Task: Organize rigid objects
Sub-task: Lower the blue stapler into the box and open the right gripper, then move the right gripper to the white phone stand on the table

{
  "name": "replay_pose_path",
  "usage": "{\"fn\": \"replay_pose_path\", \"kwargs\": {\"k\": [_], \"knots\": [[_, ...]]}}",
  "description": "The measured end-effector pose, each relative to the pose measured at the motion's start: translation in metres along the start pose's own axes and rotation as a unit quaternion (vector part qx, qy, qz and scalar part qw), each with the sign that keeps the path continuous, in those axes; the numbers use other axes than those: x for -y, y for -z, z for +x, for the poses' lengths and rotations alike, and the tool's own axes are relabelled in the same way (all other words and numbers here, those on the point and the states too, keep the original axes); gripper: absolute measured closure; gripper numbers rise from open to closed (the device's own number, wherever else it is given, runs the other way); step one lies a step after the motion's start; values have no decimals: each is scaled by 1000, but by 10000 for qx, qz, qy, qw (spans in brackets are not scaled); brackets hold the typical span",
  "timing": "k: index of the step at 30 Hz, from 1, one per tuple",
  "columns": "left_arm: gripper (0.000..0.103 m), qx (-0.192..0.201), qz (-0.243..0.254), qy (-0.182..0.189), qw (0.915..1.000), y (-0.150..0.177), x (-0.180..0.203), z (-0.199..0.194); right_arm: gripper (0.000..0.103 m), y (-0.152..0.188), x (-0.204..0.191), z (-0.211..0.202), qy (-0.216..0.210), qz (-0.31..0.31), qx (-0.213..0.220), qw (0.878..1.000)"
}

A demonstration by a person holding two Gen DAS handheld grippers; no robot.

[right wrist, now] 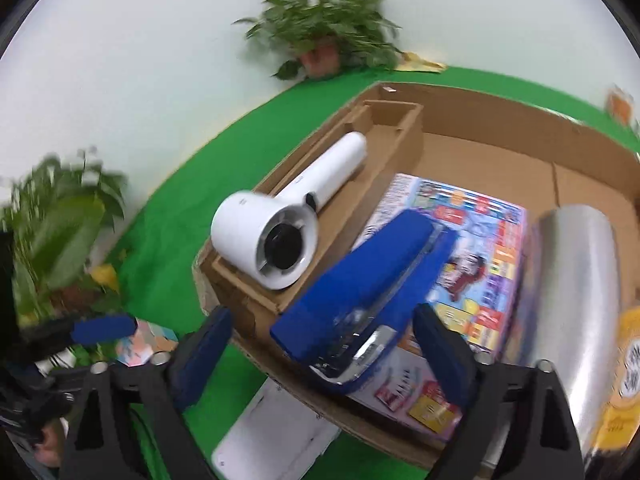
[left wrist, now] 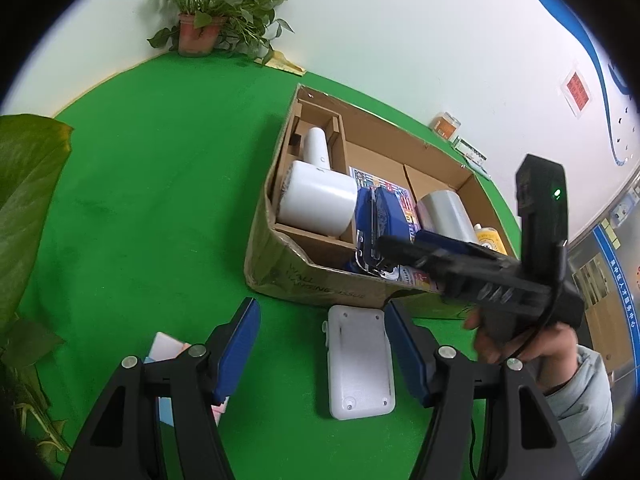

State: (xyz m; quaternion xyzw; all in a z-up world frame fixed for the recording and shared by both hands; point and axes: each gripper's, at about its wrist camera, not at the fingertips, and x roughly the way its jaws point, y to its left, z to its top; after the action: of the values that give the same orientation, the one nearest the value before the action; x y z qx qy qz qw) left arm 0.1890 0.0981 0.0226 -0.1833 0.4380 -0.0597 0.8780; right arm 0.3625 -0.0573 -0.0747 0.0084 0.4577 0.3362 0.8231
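One cardboard box (left wrist: 320, 280), "HANGING TISSUE" print

an office-like demonstration room is suggested: a green felt table (left wrist: 152, 208) set against a white wall, potted plants (left wrist: 208, 12) behind the cardboard box (left wrist: 320, 284), notice boards (left wrist: 604, 264) to its right.

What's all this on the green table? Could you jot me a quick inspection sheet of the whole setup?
Surface: green table.
Job's things: cardboard box holds white hair dryer, blue stapler, colourful box, silver roll; white device lies outside.
Clutter: pastel cards.
Grippers: left gripper open around the white device; right gripper open around the stapler.
Cables: black cable at right gripper.
Surroundings: potted plant, white wall.
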Motion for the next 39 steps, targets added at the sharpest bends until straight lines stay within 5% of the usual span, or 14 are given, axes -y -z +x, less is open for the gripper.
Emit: {"fn": "replay_pose_path", "kwargs": {"k": [4,8,19,23,26,31,35,39], "knots": [[39,-18,-83,27,10000,1,-5,4,11,-20,25,-5,-400,815,-32,9959],[39,-52,-114,85,9999,1,-7,8,44,-31,39,21,-152,1185,-569,9912],[39,-75,-81,172,9998,6,-9,13,51,-36,34,39,-201,1294,-453,9904],[39,41,-84,172,9998,6,-8,7,48,-33,34,37,-372,1167,-369,9918],[39,202,-99,208,9995,7,-6,0,31,-32,27,38,-590,805,-250,9947],[39,221,-68,150,9996,9,-2,-6,31,-31,15,38,-442,508,-227,9975],[39,271,-96,84,9996,12,-4,-11,9,-25,3,18,183,117,-211,9995],[36,289,-123,5,9995,15,-6,-12,0,-7,-9,-24,716,41,190,9972]]}}
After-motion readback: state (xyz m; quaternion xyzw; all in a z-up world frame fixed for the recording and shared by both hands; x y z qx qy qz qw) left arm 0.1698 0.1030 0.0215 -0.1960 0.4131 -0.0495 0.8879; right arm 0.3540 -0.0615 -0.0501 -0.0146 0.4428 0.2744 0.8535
